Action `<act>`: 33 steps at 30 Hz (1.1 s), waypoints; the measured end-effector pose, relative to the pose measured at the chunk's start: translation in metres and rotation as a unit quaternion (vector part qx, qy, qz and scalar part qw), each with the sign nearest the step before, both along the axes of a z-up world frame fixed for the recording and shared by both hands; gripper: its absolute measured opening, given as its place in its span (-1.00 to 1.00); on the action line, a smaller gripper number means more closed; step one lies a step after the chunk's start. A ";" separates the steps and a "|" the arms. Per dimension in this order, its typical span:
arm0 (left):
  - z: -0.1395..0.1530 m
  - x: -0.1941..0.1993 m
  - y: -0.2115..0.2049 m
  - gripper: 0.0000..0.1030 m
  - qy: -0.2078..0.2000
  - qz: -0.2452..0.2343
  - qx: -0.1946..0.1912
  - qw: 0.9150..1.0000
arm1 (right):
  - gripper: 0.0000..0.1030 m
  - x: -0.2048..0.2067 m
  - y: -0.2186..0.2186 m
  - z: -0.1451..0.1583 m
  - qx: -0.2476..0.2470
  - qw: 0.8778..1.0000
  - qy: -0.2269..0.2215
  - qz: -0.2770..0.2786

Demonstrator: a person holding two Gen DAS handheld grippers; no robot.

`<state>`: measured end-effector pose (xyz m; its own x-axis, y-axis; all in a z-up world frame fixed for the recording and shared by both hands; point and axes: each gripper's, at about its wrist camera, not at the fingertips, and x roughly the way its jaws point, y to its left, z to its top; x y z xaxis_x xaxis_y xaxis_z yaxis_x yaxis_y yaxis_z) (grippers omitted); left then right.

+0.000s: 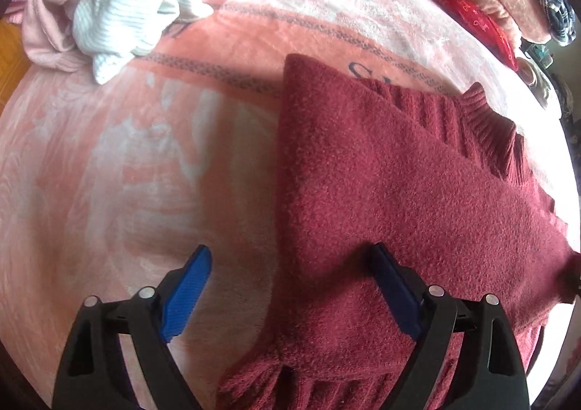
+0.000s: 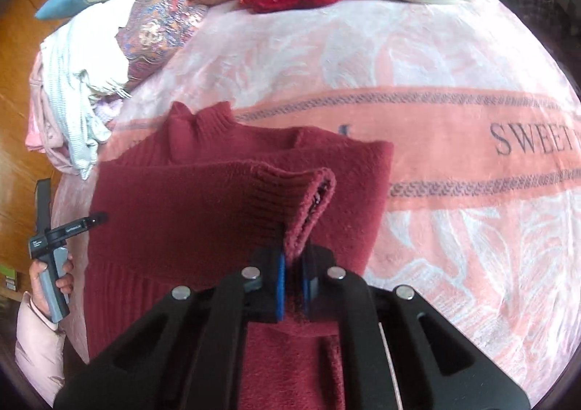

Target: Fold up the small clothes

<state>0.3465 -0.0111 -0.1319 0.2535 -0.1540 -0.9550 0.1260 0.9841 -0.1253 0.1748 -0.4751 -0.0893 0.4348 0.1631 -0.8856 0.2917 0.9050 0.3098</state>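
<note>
Dark red fuzzy knit sweater [image 1: 381, 170] spread on pink plush blanket with a lettered band [image 2: 454, 47], one side already laid over the body. Right gripper [image 2: 294, 277] clenched on ribbed sleeve cuff [image 2: 308, 199], raised off the cloth, likely so the sleeve can be carried across. Left gripper [image 1: 290, 290] released, jaws wide, one pad [image 1: 395, 293] over the hem and the other over bare blanket, likely ready to pin or take the near edge. Unfolded white ribbed garment [image 1: 120, 10] waiting in a pile near the blanket's edge.
</note>
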 end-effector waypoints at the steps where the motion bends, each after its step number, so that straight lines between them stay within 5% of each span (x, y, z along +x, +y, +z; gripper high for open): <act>1: 0.001 0.000 0.000 0.73 0.001 -0.002 -0.005 1.000 | -0.89 0.001 -0.003 -0.011 -0.001 1.000 0.010 -0.006; 6: 0.004 0.000 -0.006 0.73 -0.011 -0.024 0.022 0.999 | -0.84 0.000 -0.017 -0.050 0.027 0.999 0.026 -0.037; 9: 0.005 0.000 -0.007 0.70 -0.007 -0.016 0.016 1.000 | -0.60 -0.004 -0.018 -0.045 0.036 0.998 0.022 -0.041; 15: 0.021 -0.019 -0.030 0.70 -0.024 -0.033 0.013 0.999 | -0.46 -0.020 -0.010 -0.024 0.034 0.999 0.030 -0.016; 18: 0.010 -0.022 -0.044 0.70 -0.023 -0.051 0.045 0.997 | -0.52 -0.024 -0.004 -0.022 0.034 0.999 0.036 -0.001; 20: 0.001 -0.020 -0.046 0.75 -0.016 -0.055 0.049 0.997 | -0.81 -0.024 -0.001 -0.026 0.024 0.999 0.047 0.001; 24: -0.012 -0.010 -0.031 0.84 0.017 -0.040 -0.001 0.999 | -0.81 -0.027 -0.002 -0.040 0.010 0.997 0.070 -0.005; 29: -0.006 -0.019 -0.031 0.84 0.013 -0.047 0.000 0.999 | -0.80 -0.027 -0.002 -0.051 0.009 0.997 0.070 -0.015; 31: -0.001 -0.030 -0.024 0.82 0.015 -0.050 0.001 0.999 | -0.65 -0.034 -0.005 -0.046 0.023 0.998 0.056 -0.021; 33: 0.006 -0.050 -0.016 0.82 0.002 -0.059 0.009 0.998 | -0.27 -0.046 -0.005 -0.039 0.018 0.998 0.056 -0.025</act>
<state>0.2968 -0.0272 -0.1262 0.2308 -0.1658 -0.9588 0.2416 0.9643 -0.1086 0.1286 -0.4799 -0.1284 0.3424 0.1769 -0.9227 0.3708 0.8770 0.3057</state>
